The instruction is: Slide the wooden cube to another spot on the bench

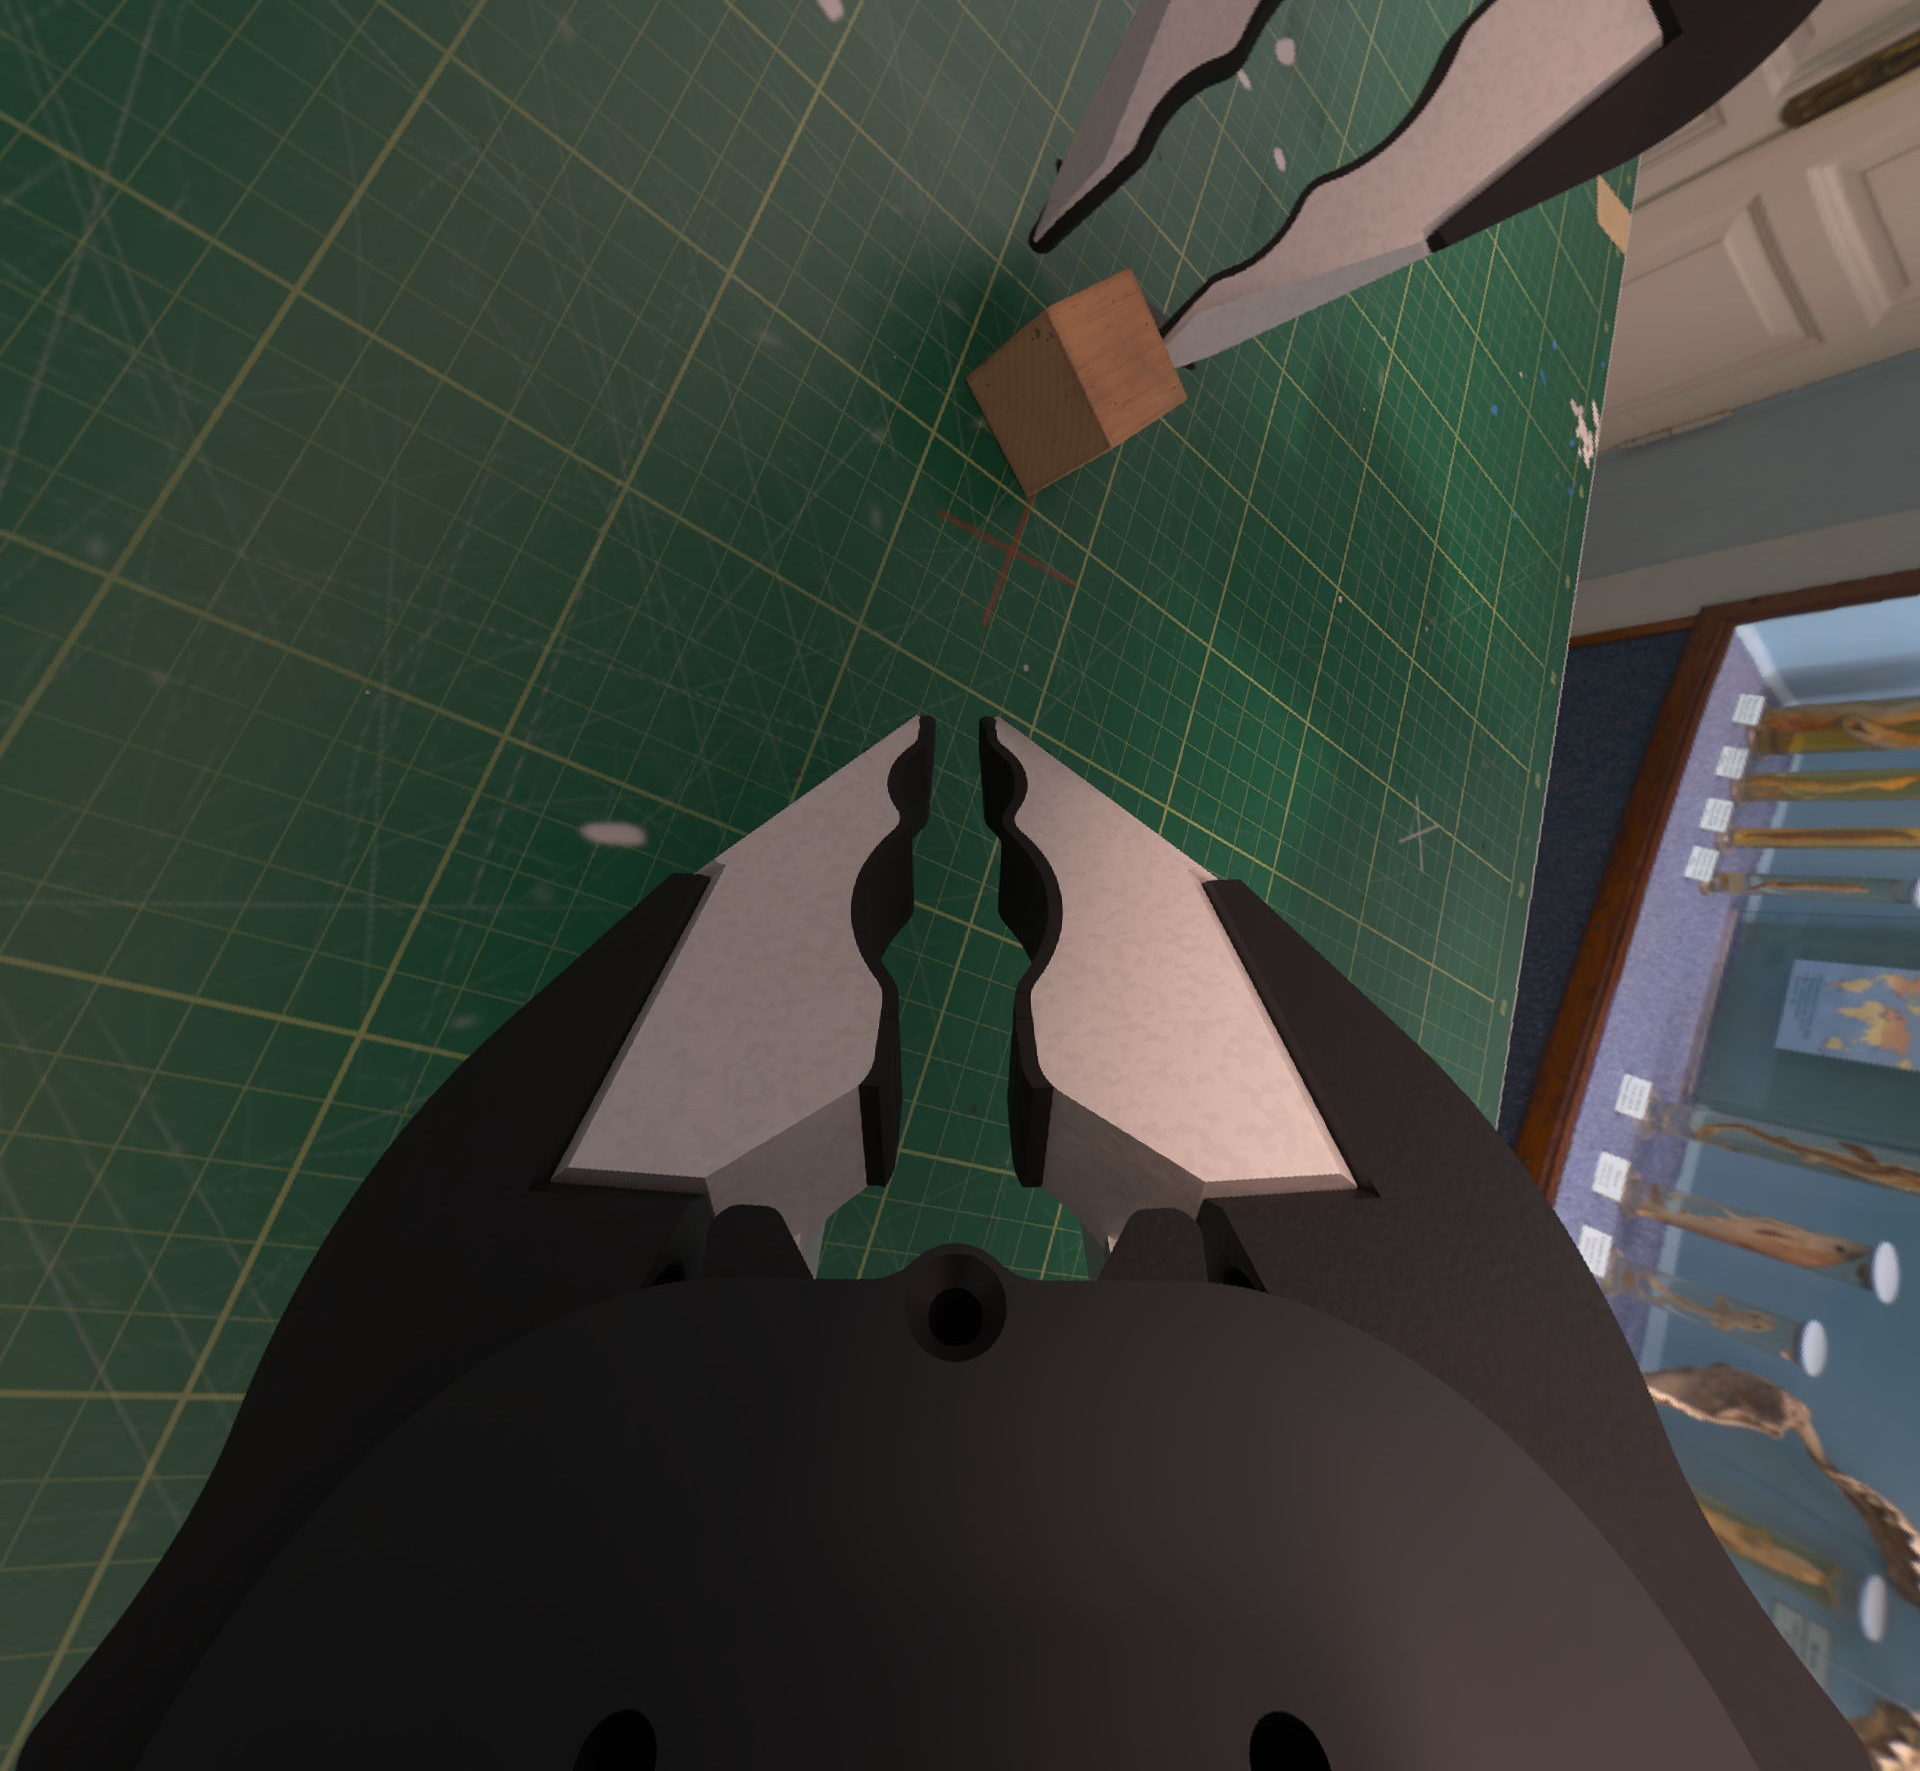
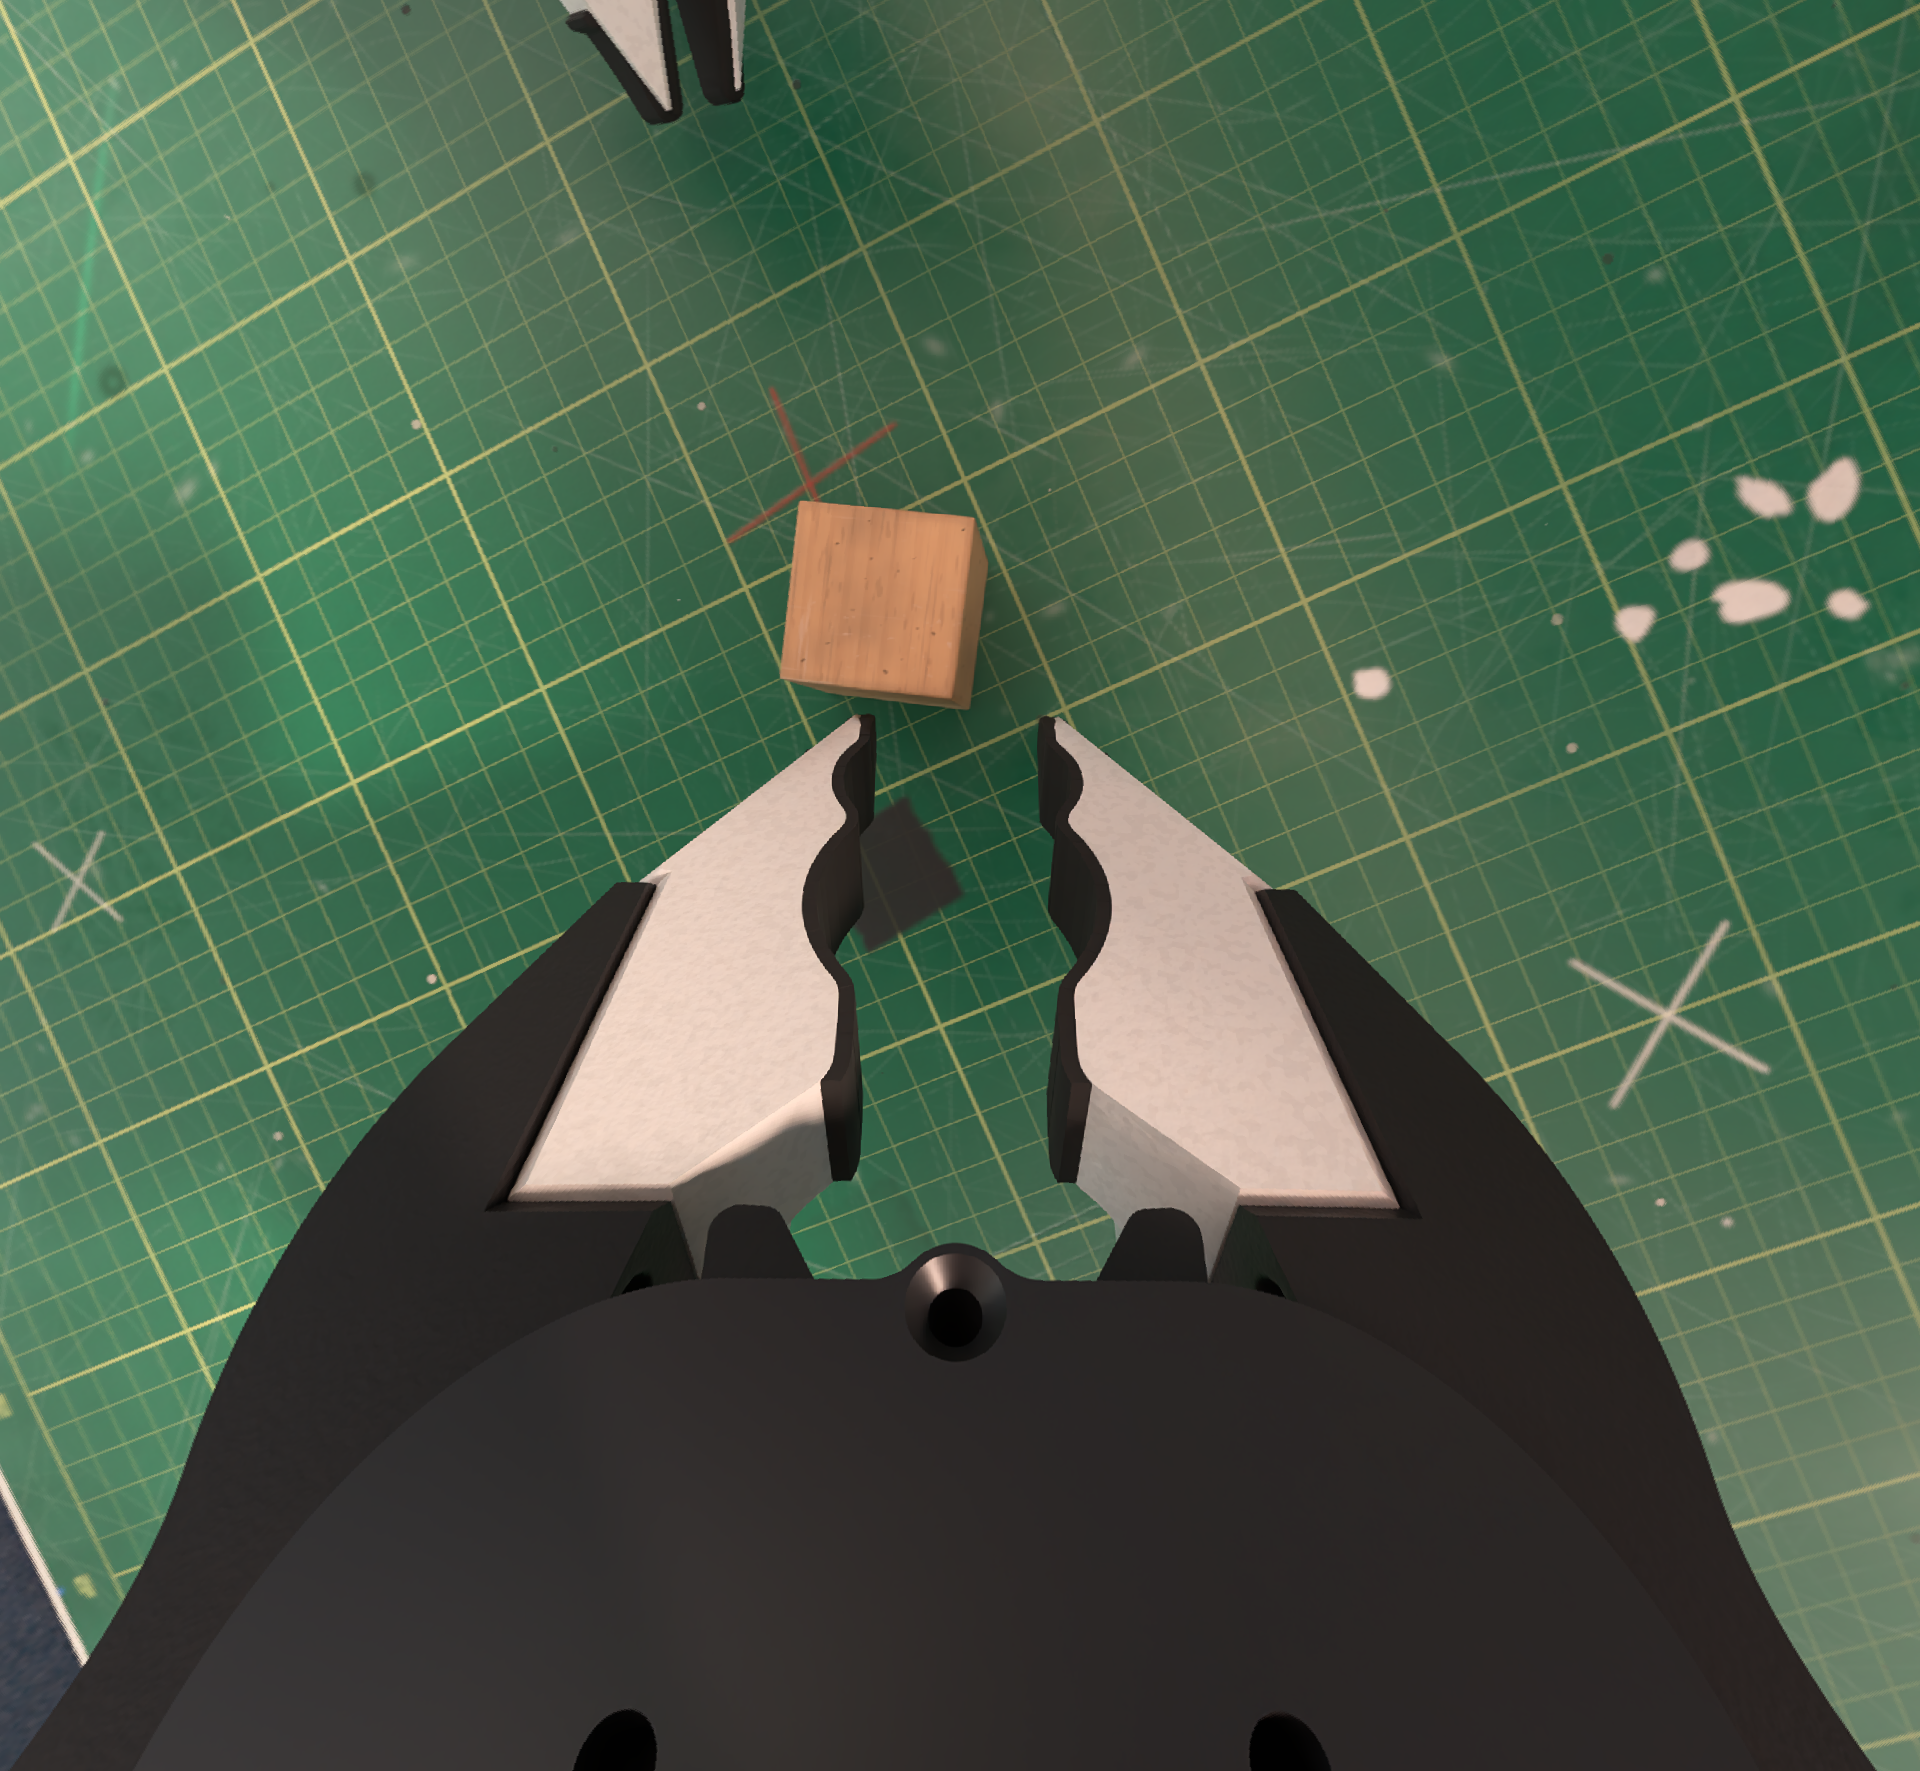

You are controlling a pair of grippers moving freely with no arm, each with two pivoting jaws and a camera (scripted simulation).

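Observation:
The wooden cube (image 2: 883, 609) sits on the green cutting-mat bench (image 2: 1351, 267), its far edge against a red cross mark (image 2: 810, 474). My right gripper (image 2: 956, 724) is open and empty, with its fingertips just short of the cube's near face; I cannot tell whether they touch. In the left wrist view the cube (image 1: 1075, 381) lies ahead, past the red cross (image 1: 1008, 563), with the right gripper (image 1: 1112, 298) coming in from above and one fingertip (image 1: 1184, 350) beside the cube. My left gripper (image 1: 956, 724) is shut and empty, well short of the cube. It also shows in the right wrist view (image 2: 691, 95).
The bench edge (image 1: 1579, 578) runs close to the right of the cube, with a display case (image 1: 1766, 1098) beyond it. White paint spots (image 2: 1756, 599), white crosses (image 2: 1668, 1015) and a dark square patch (image 2: 904, 874) mark the mat.

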